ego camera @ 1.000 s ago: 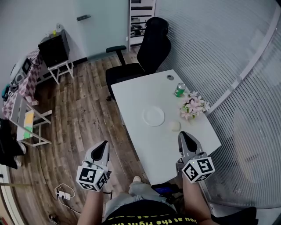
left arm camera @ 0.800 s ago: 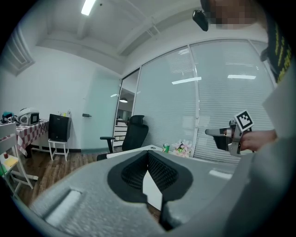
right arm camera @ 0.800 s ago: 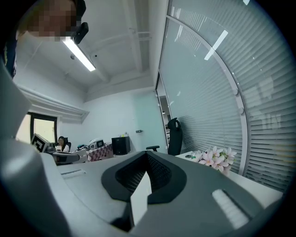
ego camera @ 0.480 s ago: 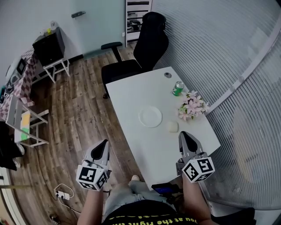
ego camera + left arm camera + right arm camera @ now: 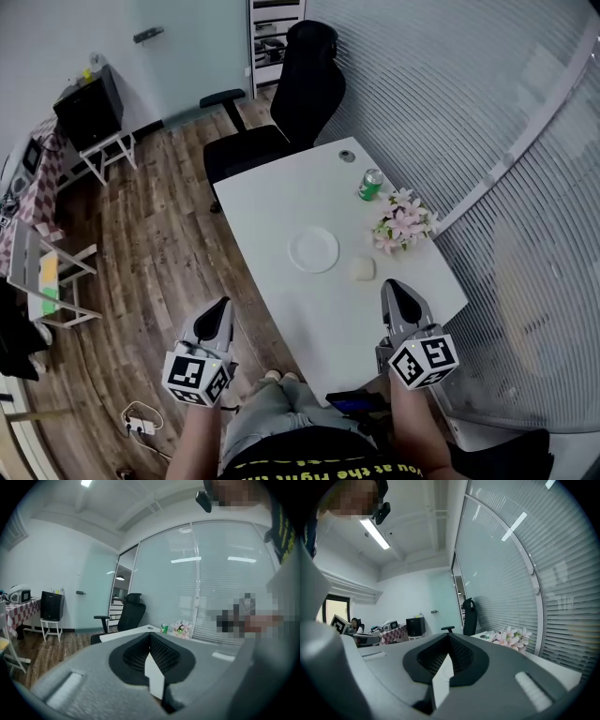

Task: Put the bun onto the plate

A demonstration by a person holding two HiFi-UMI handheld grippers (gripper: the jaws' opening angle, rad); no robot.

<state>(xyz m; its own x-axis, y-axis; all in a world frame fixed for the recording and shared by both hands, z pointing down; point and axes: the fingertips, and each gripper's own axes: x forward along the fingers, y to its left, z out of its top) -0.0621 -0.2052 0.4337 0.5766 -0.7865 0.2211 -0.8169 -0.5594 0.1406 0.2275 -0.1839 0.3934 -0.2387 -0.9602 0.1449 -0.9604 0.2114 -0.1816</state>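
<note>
Room: wood floor (image 5: 150,253), blind-covered glass wall, a black office chair (image 5: 291,108) at the far end of the white worktop (image 5: 272,202).
Bun (image 5: 362,269): on the worktop just beside the plate (image 5: 313,250), off its right rim.
Right gripper (image 5: 394,289): jaws together, empty; the bun lies ahead of them, apart.
Left gripper (image 5: 220,307): jaws together, empty, over the floor (well apart from the bun).
Head view alone: bun and plate.
Gripper views: flowers (image 5: 513,637); the left one also shows the green can (image 5: 164,628).
</note>
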